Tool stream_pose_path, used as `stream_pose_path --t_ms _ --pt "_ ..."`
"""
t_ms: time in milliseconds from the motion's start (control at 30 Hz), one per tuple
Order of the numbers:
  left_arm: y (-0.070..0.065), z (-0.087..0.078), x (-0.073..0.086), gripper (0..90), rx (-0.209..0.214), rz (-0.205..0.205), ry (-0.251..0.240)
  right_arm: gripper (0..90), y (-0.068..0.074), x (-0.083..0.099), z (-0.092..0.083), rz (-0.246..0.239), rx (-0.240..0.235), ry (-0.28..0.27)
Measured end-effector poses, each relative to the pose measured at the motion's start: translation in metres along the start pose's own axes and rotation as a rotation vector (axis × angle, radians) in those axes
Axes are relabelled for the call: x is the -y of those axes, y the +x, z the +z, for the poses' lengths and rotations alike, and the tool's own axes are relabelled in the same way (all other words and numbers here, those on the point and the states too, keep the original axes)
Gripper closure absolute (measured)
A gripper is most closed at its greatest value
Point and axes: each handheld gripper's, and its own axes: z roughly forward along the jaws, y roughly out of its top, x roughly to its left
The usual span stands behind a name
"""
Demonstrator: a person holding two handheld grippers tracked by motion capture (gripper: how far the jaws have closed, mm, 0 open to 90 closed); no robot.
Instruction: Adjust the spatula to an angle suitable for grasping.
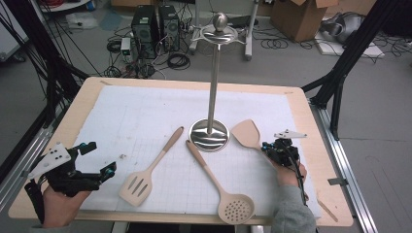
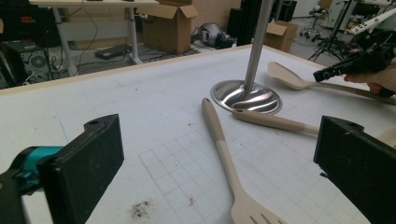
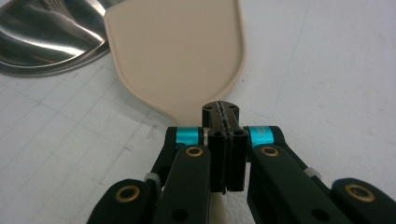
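Note:
A solid beige spatula point(image 1: 245, 133) lies to the right of the steel stand's round base point(image 1: 210, 137), blade toward the far side. My right gripper point(image 1: 268, 147) sits over the spatula's neck, jaws shut pad to pad. In the right gripper view the blade point(image 3: 177, 60) spreads just beyond the right gripper point(image 3: 221, 109), and the handle runs beneath it. A slotted spatula point(image 1: 138, 187) and a perforated skimmer point(image 1: 235, 208) lie on the white mat point(image 1: 145, 111). My left gripper point(image 1: 101, 158) rests open at the near left, with the slotted spatula's handle point(image 2: 224, 154) ahead of the left gripper point(image 2: 219, 144).
The stand's tall pole point(image 1: 213, 82) rises mid-table with a hooked top point(image 1: 219, 30). The wooden table edge point(image 1: 92, 85) frames the mat. Beyond the table stand computer towers point(image 1: 155, 29), cables and a cardboard box point(image 1: 301, 17). Black frame posts point(image 1: 350, 53) flank the right side.

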Motion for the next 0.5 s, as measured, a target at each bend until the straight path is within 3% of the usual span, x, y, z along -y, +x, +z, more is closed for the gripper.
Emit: stream_pose_path --t_ms 300,433,467,500 --pt "-0.001 -0.002 0.0 2.0 -0.004 0.001 -0.004 90.0 -0.001 -0.002 0.005 0.031 0.025 0.019" --pt "0.001 -0.003 0.001 2.0 -0.007 -0.003 -0.002 90.0 0.0 -0.004 0.009 0.039 0.045 0.074" --pt "0.002 -0.004 0.001 2.0 -0.009 -0.006 -0.002 90.0 0.002 -0.006 0.012 0.023 0.056 0.108" --pt "0.002 -0.004 0.001 2.0 -0.011 -0.008 -0.004 90.0 0.001 -0.006 0.012 0.021 0.049 0.106"
